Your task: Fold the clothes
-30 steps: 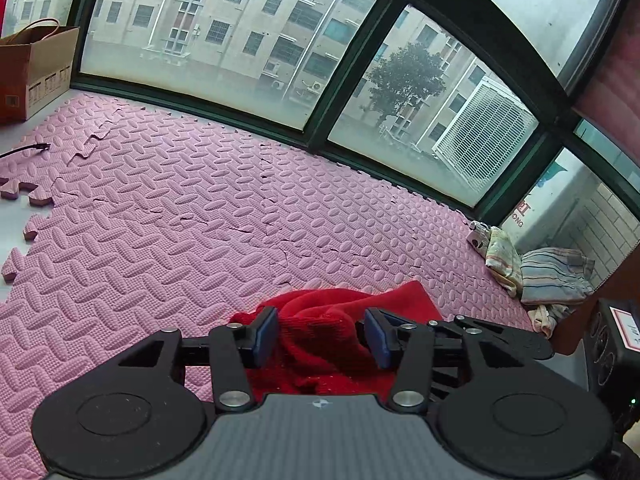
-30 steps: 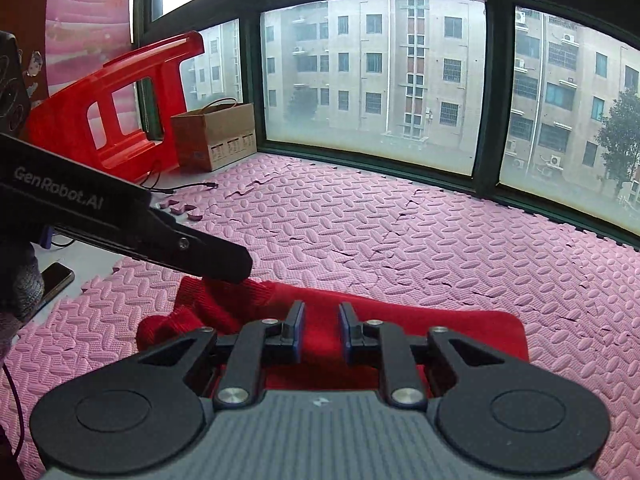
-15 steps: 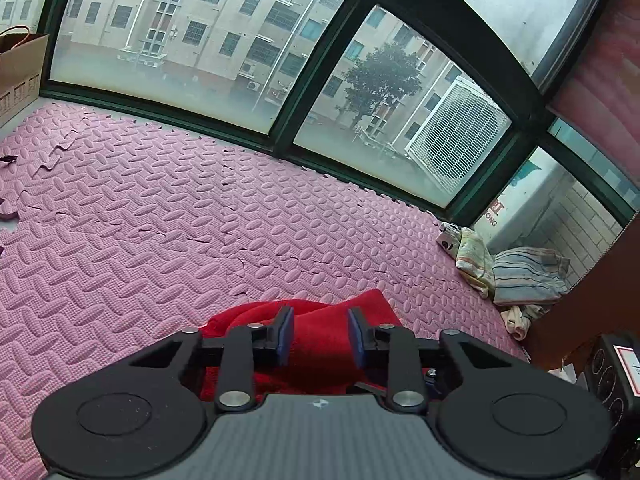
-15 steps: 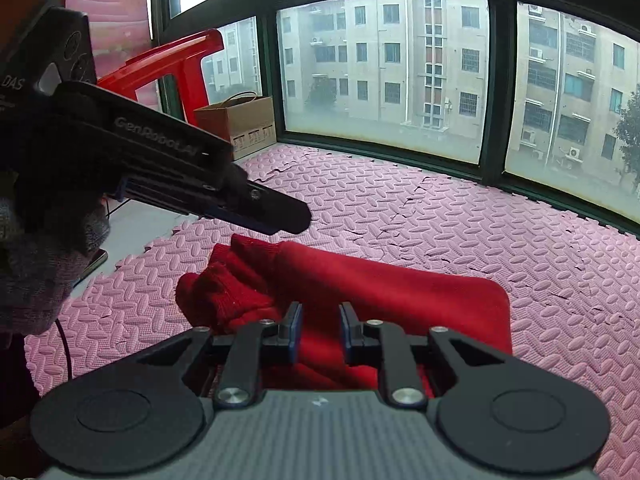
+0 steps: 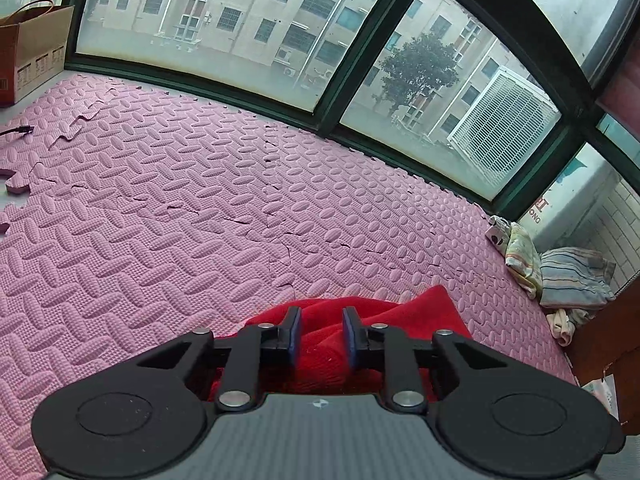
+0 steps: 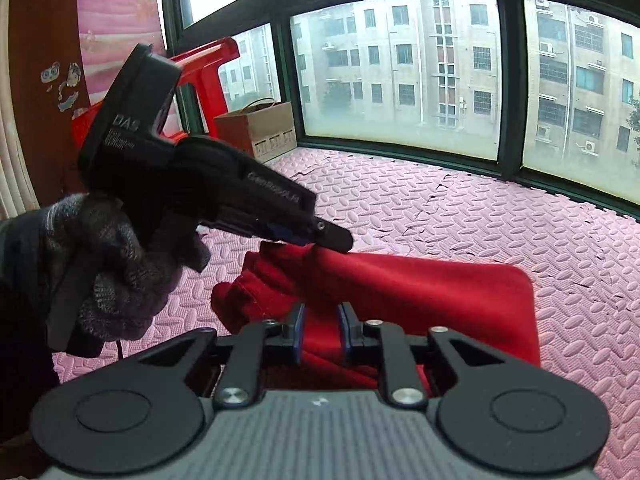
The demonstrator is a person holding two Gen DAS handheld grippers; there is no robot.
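Note:
A red garment lies partly folded on the pink foam mat, bunched at its left end. My right gripper is shut on the garment's near edge, red cloth between its pads. My left gripper is shut on a raised fold of the same red garment. In the right wrist view the left gripper reaches in from the left, held by a gloved hand, its tips on the garment's bunched top edge.
A brown paper bag and a red plastic chair stand by the window at the far left. A pile of striped and pale clothes lies in the right corner. A black cable lies on the bare floor beyond the mat's left edge.
My left gripper closed from open onto the red cloth and lifted it, moving in toward the right gripper. The garment's left end has risen and bunched. The right gripper stayed shut on its edge.

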